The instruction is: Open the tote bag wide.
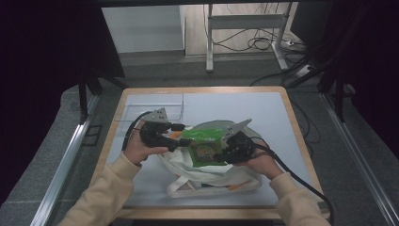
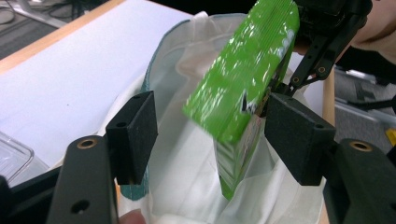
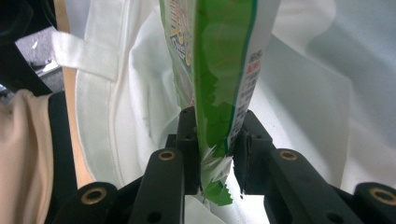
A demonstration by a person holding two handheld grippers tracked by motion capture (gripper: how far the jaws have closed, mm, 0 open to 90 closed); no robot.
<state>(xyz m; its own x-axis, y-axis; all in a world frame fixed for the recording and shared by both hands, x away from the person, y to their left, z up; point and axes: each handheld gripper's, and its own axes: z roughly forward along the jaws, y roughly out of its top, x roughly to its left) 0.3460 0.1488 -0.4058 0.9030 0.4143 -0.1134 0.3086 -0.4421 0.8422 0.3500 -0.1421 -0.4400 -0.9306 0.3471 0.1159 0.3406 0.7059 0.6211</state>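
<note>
A green snack packet [image 1: 205,147] hangs upright over the mouth of a white cloth bag [image 1: 207,178] lying at the middle of the table. My right gripper [image 1: 225,149] is shut on it; in the right gripper view the pads pinch the packet [image 3: 219,70] by its serrated bottom edge, at my right gripper [image 3: 215,122], with the bag [image 3: 130,93] behind. My left gripper [image 1: 181,134] stands just left of the packet. In the left gripper view my left gripper [image 2: 212,123] is open. The packet [image 2: 243,70] hangs between its pads, close to the right one, over the bag [image 2: 187,177].
A clear plastic container [image 1: 155,110] stands at the back left of the white mat, and its corner [image 2: 11,154] shows in the left gripper view. The table's wooden rim [image 1: 292,122] frames the mat. Something orange [image 1: 235,187] peeks from the bag's front edge.
</note>
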